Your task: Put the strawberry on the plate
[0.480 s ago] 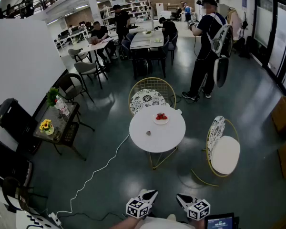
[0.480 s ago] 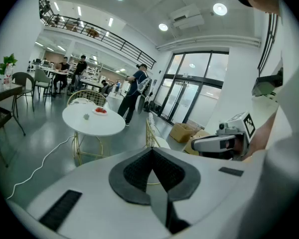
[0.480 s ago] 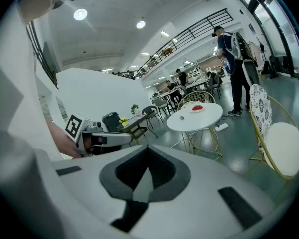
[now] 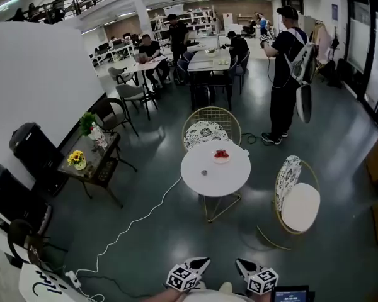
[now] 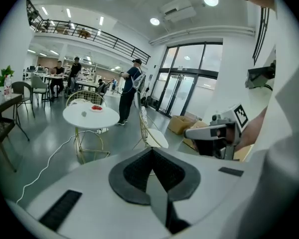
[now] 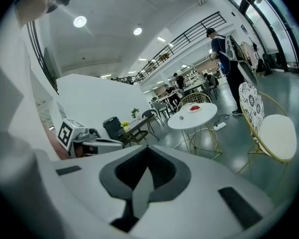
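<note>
- Far ahead across the floor, a round white counter (image 4: 205, 180) carries the plate (image 4: 221, 159). Red strawberry (image 4: 221, 153) pieces look to be lying on it already.
- Small dark item (image 4: 203, 165) sits on the counter just left of the plate, apart from it. It is too small to tell whether it's another strawberry; if it is, it's probably the one to move.
- Left gripper (image 4: 200, 263) and right gripper (image 4: 241, 264) are low by the body, well apart from the counter. Fingers of both are pressed together with nothing between them.
- Key relation: the counter lies straight ahead, roughly midway between the two grippers. Neither is clearly nearer, though the left may be slightly better placed since the item is on the plate's left.
- Item's long axis: cannot tell.
- Judgement: a walk-up is needed before any reach, and the fingers must open first.
</note>
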The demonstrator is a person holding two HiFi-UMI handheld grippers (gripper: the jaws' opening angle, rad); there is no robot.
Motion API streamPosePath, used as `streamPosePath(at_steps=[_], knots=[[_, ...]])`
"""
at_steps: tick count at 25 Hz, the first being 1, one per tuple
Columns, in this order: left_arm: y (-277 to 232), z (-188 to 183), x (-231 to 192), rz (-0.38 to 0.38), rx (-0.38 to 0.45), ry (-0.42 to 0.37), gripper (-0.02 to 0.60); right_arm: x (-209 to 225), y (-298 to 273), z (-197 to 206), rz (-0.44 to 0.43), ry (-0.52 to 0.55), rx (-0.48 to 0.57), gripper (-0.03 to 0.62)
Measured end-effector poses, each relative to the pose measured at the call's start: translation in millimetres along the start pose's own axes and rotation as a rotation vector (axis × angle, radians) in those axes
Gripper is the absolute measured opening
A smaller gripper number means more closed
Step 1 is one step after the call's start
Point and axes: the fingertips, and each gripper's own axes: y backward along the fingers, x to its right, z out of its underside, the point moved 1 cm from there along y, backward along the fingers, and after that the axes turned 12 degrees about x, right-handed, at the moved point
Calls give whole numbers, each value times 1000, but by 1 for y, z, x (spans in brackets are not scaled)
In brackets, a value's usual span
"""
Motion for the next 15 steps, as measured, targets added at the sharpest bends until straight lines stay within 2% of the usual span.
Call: streamPosePath(at_steps=[2,6,15], knots=[[6,5,4,2,-3,-10,6,-6,-1,0,-10,6,6,5],[18,2,-3,-27,33,24,6,-19,-9,2,-27,24,0,5],[44,0,-24,-24,52,40,6,-41,-21,5,-2,21,13,5]])
